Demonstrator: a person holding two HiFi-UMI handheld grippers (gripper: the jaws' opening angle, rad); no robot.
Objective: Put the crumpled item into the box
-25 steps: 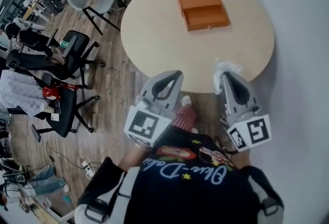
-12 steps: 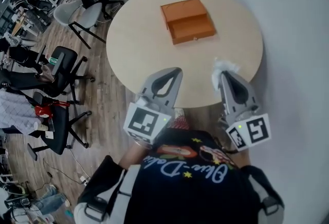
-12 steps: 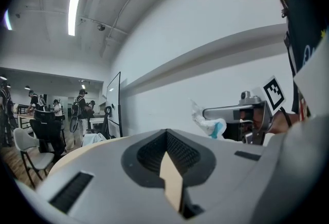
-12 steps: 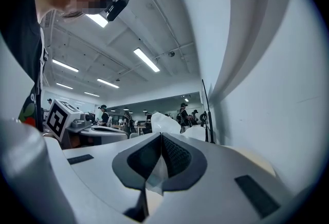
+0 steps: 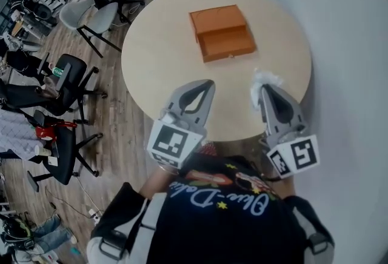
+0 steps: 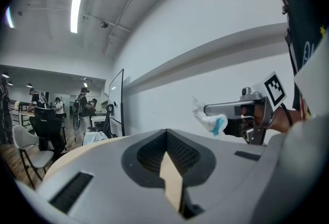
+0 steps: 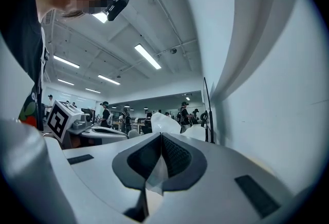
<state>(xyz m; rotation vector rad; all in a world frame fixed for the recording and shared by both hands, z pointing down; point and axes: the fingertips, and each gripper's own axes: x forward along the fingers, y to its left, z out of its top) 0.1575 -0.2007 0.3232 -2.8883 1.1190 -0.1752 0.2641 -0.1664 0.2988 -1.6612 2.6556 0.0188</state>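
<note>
Crumpled item [image 5: 267, 79] — in right tool [image 5: 265, 89] | box [image 5: 222, 33] apart | chairs [image 5: 71, 70] beside table [image 5: 160, 57]

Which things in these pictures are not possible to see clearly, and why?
- Box interior: head view, too small to tell contents; neither gripper view shows it.
- Crumpled item: right gripper view, the body of the right gripper hides most of it.
- Table near edge: head view, partly covered by the left gripper and right gripper.
</note>
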